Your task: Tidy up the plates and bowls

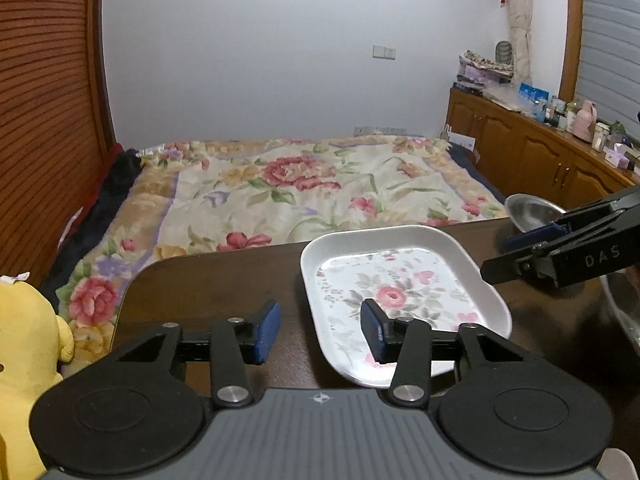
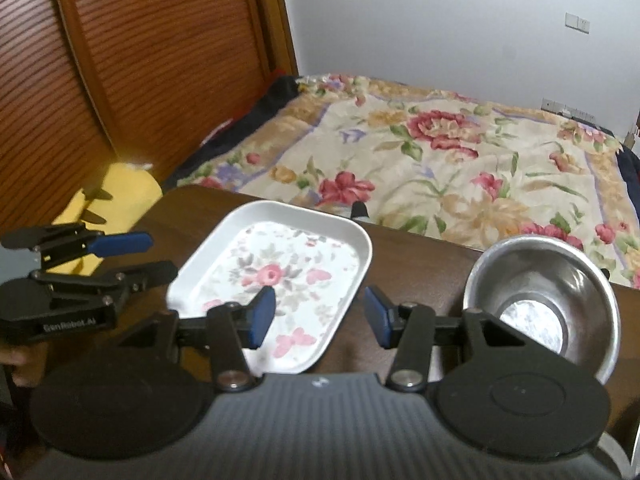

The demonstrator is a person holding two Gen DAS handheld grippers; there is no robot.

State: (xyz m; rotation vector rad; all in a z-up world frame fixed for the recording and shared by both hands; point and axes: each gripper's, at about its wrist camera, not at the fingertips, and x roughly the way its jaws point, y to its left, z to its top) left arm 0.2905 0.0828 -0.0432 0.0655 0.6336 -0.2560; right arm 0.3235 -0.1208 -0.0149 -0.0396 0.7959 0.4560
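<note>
A white rectangular plate with a pink flower print (image 1: 404, 280) (image 2: 280, 272) lies on the dark wooden table (image 1: 208, 284) (image 2: 420, 256). A steel bowl (image 2: 544, 292) stands to its right; its rim shows in the left wrist view (image 1: 528, 208). My left gripper (image 1: 320, 332) is open and empty, straddling the plate's near left edge; it also shows in the right wrist view (image 2: 136, 256). My right gripper (image 2: 320, 316) is open and empty above the plate's near right corner, left of the bowl. It shows in the left wrist view (image 1: 508, 256).
A bed with a floral blanket (image 1: 312, 192) (image 2: 460, 160) lies beyond the table's far edge. A yellow plush toy (image 1: 24, 340) sits at the left. Wooden cabinets with clutter (image 1: 540, 152) stand at the right. A slatted wooden door (image 2: 140, 60) is at the left.
</note>
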